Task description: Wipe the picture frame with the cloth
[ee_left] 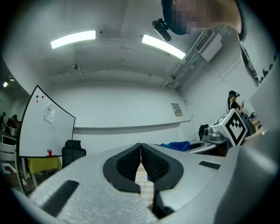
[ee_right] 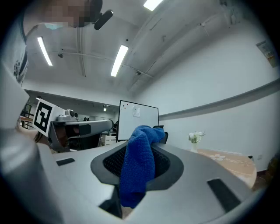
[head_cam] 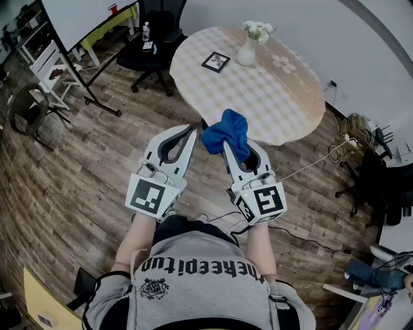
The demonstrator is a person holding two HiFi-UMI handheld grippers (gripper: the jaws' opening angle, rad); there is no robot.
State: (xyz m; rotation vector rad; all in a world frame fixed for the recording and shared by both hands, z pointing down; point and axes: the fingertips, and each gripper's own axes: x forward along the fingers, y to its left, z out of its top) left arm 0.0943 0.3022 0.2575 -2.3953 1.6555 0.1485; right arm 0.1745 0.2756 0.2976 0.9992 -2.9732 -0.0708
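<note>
Head view: right gripper [head_cam: 227, 149] fingers clamp bunched blue cloth [head_cam: 226, 131]; left gripper [head_cam: 193, 131] fingers closed, empty. Risk: black picture frame [head_cam: 215, 62] near white flower vase [head_cam: 247, 51]; wide wipe could topple it.

Left gripper [head_cam: 192, 129]: jaws together, nothing between them. Right gripper [head_cam: 236, 149]: jaws clamped on cloth [head_cam: 226, 131]. Both are held forward side by side, tips angled inward.

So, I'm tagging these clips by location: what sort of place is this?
Probably an office or meeting room: a whiteboard on a stand, black office chair, and round table on wood-look flooring.
</note>
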